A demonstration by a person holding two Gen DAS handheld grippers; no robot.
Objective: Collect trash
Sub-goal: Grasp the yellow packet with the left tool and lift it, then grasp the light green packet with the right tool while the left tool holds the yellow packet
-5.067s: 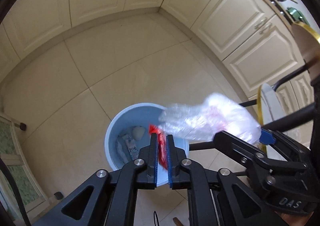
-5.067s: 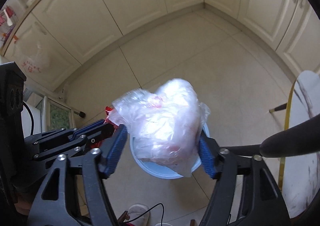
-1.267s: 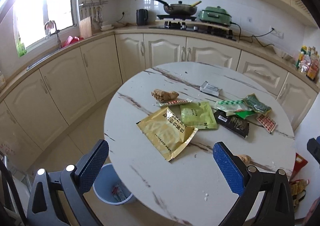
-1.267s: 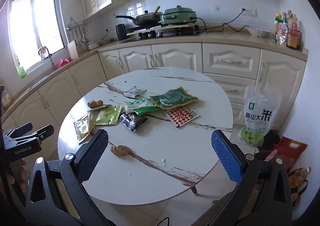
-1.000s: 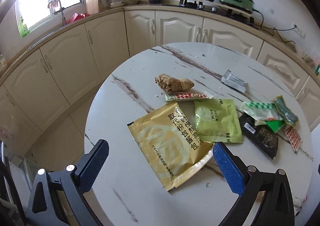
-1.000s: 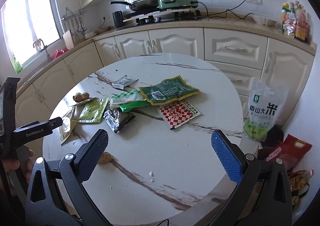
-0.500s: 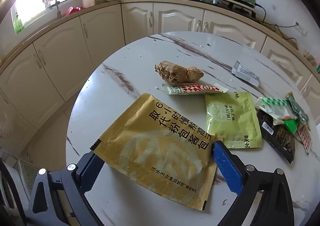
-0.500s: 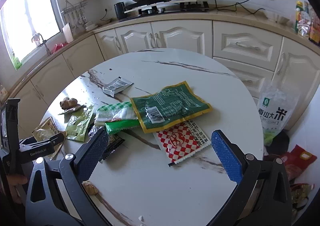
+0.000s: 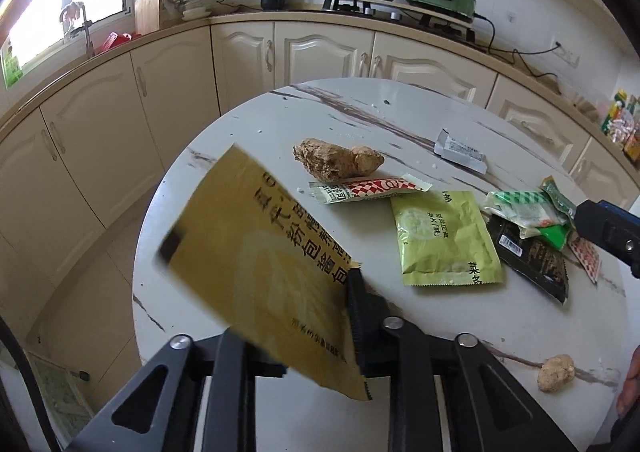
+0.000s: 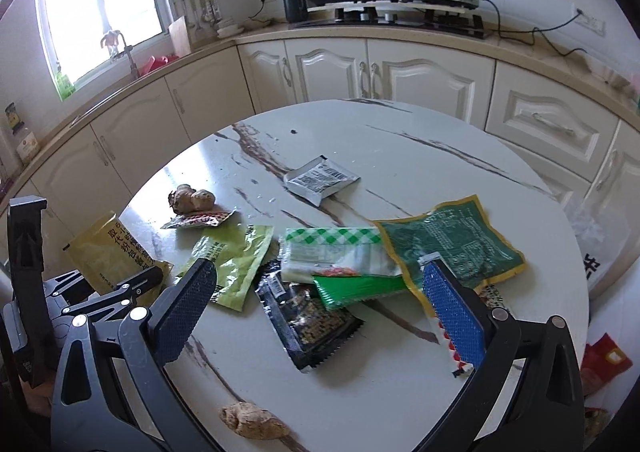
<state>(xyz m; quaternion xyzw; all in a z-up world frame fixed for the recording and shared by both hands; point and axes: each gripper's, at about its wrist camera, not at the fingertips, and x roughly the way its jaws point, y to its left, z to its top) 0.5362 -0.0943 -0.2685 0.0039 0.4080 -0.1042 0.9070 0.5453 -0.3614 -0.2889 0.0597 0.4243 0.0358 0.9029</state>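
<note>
Gripping the gold packet [image 9: 260, 268] between closed fingers, the left gripper [image 9: 320, 316] has it tilted up off the near-left edge of the round marble table [image 9: 400, 124]. Just beyond the packet on the table lie a ginger root [image 9: 338, 162] and a red-checked sachet [image 9: 368, 188], with a light green packet [image 9: 444, 240] to its right. The right gripper [image 10: 320, 312] hangs wide apart above a black packet [image 10: 308, 316], with a dark green packet [image 10: 452, 240] further right. A second ginger piece [image 10: 254, 422] sits by the table's near edge.
</note>
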